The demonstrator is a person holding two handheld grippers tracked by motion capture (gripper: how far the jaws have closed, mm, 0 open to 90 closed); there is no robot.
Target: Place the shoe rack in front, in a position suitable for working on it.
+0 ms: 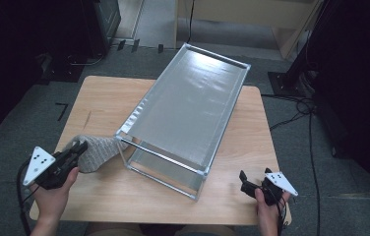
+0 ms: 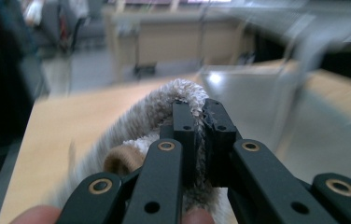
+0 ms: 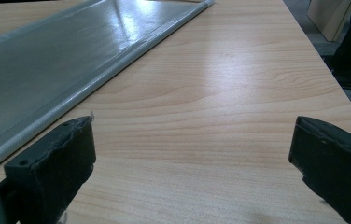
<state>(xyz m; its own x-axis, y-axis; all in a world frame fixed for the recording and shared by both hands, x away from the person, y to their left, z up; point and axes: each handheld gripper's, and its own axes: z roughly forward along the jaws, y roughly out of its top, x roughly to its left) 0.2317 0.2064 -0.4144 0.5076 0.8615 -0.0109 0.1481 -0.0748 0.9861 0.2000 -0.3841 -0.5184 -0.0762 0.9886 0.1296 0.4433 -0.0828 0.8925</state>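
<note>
From above, my table (image 1: pixel 109 196) is a pale wood square with rounded corners, standing on grey carpet with dark cables trailing off at three o'clock and black equipment in the shadows at nine and three. A silver metal-framed rack (image 1: pixel 188 103) with a shiny fabric top slants across the table from its centre up toward twelve. At eight o'clock my left gripper (image 1: pixel 77 149) has its black jaws clamped on the end of a grey ribbed sock (image 1: pixel 97 150), which drapes from the jaws toward the near corner of the rack. At five o'clock my right gripper (image 1: pixel 254 177) sits low by the table edge, jaws apart, nothing between them. Along my left gripper (image 2: pixel 200 116), the two jaws are pressed together on the sock (image 2: pixel 164 105), fuzzy grey terry folded over the tips at twelve, a tan cuff showing at seven; beyond is blurred wood, the rack's silver sheet at two, and a pale desk far back. Along my right gripper (image 3: pixel 190 154), the jaws stand wide at eight and four over bare, smooth-grained wood, with the rack's glossy grey sheet (image 3: pixel 52 60) and its hemmed edge at ten
</note>
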